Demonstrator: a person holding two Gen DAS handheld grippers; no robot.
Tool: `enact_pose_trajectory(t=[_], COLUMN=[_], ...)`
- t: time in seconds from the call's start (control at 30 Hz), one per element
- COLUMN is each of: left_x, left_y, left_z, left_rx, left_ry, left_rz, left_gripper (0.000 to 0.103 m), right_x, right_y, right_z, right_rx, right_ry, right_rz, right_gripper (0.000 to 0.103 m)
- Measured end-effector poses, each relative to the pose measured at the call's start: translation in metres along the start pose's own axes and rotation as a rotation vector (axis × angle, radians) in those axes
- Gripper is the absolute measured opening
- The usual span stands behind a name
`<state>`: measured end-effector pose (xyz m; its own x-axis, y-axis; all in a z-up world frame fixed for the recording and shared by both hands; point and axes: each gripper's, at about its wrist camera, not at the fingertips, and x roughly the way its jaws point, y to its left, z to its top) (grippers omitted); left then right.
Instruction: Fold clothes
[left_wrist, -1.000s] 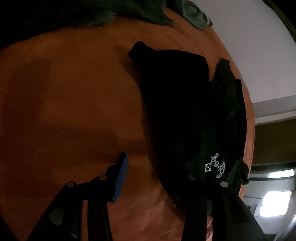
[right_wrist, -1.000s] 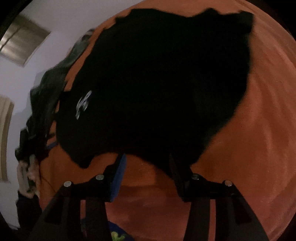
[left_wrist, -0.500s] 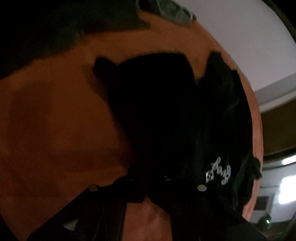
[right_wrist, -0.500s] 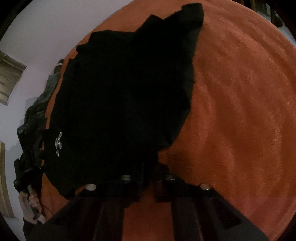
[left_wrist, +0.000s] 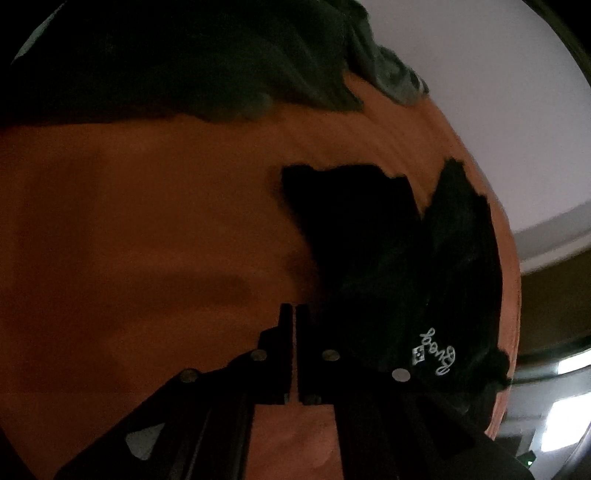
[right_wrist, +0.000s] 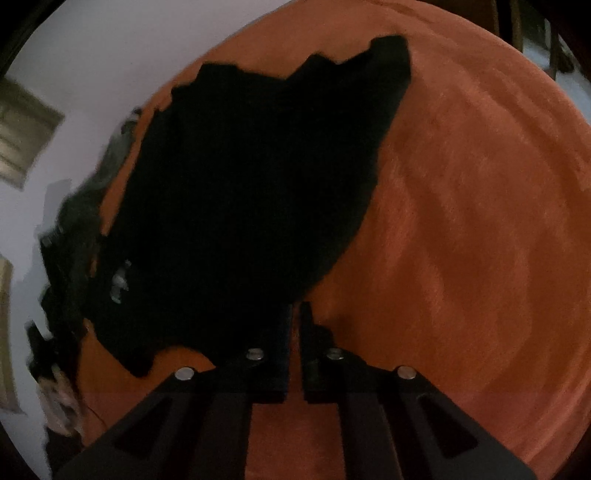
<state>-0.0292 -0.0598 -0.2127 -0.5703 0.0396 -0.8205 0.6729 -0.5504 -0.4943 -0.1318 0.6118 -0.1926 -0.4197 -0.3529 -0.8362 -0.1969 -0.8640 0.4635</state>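
Left gripper (left_wrist: 294, 314): jaws have just been opening, now a thin slit with orange showing through and no cloth in it. Black garment (left_wrist: 388, 258) lies flat on the orange cover (left_wrist: 147, 221), its edge at the right-hand finger. White logo (left_wrist: 437, 350) is sharp here. Only this view shows the dark green clothes heap (left_wrist: 221, 66) beyond. Right gripper (right_wrist: 295, 312): also just opening, gap wider and empty, garment edge at its left finger; logo blurred.

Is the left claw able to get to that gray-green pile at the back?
Probably yes. Only bare orange cover lies between the left claw and the gray-green pile, and the black shirt sits off to one side. The claw's jaws are nearly shut, though, so they'd have to open first.
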Motion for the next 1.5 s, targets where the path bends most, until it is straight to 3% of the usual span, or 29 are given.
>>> enact_pose_trajectory(t=[0.03, 0.1, 0.17, 0.23, 0.37, 0.47, 0.53, 0.6, 0.7, 0.77, 0.83, 0.97, 1.03, 1.07, 1.27, 1.3, 1.33, 1.37, 1.4, 1.43, 1.5], left_x=[-0.004, -0.007, -0.003, 0.008, 0.029, 0.039, 0.045, 0.048, 0.045, 0.046, 0.046, 0.052, 0.055, 0.057, 0.071, 0.071, 0.070, 0.068, 0.065, 0.061, 0.051], left_y=[0.006, 0.013, 0.018, 0.015, -0.026, -0.061, -0.074, -0.081, -0.074, -0.069, -0.063, -0.060, -0.062, -0.064, -0.071, -0.072, -0.072, -0.073, -0.074, -0.072, -0.071], left_z=[-0.006, -0.020, -0.036, -0.053, -0.096, -0.128, -0.142, -0.151, -0.153, -0.153, -0.150, -0.141, -0.142, -0.143, -0.146, -0.146, -0.146, -0.145, -0.145, -0.145, -0.147], left_rx=[-0.018, -0.037, -0.050, -0.072, 0.023, 0.131, 0.150, 0.152, 0.136, 0.120, 0.095, 0.063, 0.062, 0.064, 0.064, 0.065, 0.068, 0.069, 0.065, 0.058, 0.044], left_ry=[0.000, 0.012, 0.048, 0.116, 0.227, 0.297, 0.327, 0.348, 0.359, 0.371, 0.381, 0.392, 0.404, 0.411, 0.417, 0.411, 0.398, 0.378, 0.357, 0.342, 0.317], left_rz=[-0.032, -0.066, -0.045, -0.076, -0.123, -0.150, -0.157, -0.162, -0.154, -0.152, -0.155, -0.176, -0.186, -0.191, -0.184, -0.185, -0.189, -0.196, -0.202, -0.204, -0.196], left_gripper=[0.023, 0.039, 0.039, 0.039, 0.039, 0.039, 0.039, 0.039, 0.039, 0.039, 0.039, 0.039, 0.039, 0.039, 0.039, 0.037, 0.018, 0.007, 0.003, 0.003, 0.003], right_x=[-0.006, -0.014, -0.015, -0.012, 0.002, 0.006, 0.005, 0.004, 0.013, 0.034, 0.055, 0.084, 0.092, 0.094, 0.099, 0.100, 0.102, 0.106, 0.109, 0.109, 0.102], right_y=[-0.008, -0.024, -0.043, -0.060, -0.048, -0.016, 0.016, 0.057, 0.108, 0.121, 0.121, 0.122, 0.121, 0.121, 0.100, 0.098, 0.098, 0.100, 0.101, 0.102, 0.109], right_z=[0.006, 0.016, 0.017, 0.013, -0.011, -0.025, -0.035, -0.055, -0.118, -0.165, -0.187, -0.179, -0.172, -0.173, -0.181, -0.182, -0.181, -0.180, -0.179, -0.180, -0.180], right_rx=[0.025, 0.087, 0.185, 0.271, 0.190, 0.010, -0.197, -0.530, -1.170, -1.573, -1.762, -1.772, -1.785, -1.800, -1.940, -1.957, -1.972, -1.986, -2.006, -2.022, -2.027], right_ry=[-0.027, -0.069, -0.082, -0.085, -0.043, -0.035, -0.063, -0.140, -0.313, -0.364, -0.318, -0.245, -0.214, -0.202, -0.148, -0.154, -0.163, -0.173, -0.179, -0.183, -0.203], right_rz=[-0.002, 0.003, 0.028, 0.055, 0.056, 0.011, -0.118, -0.352, -0.658, -0.777, -0.818, -0.875, -0.910, -0.907, -0.898, -0.899, -0.899, -0.901, -0.904, -0.897, -0.851], right_gripper=[0.048, 0.065, 0.065, 0.064, 0.061, 0.059, 0.058, 0.058, 0.058, 0.059, 0.058, 0.056, 0.050, 0.046, 0.045, 0.045, 0.040, 0.033, 0.013, 0.007, 0.006])
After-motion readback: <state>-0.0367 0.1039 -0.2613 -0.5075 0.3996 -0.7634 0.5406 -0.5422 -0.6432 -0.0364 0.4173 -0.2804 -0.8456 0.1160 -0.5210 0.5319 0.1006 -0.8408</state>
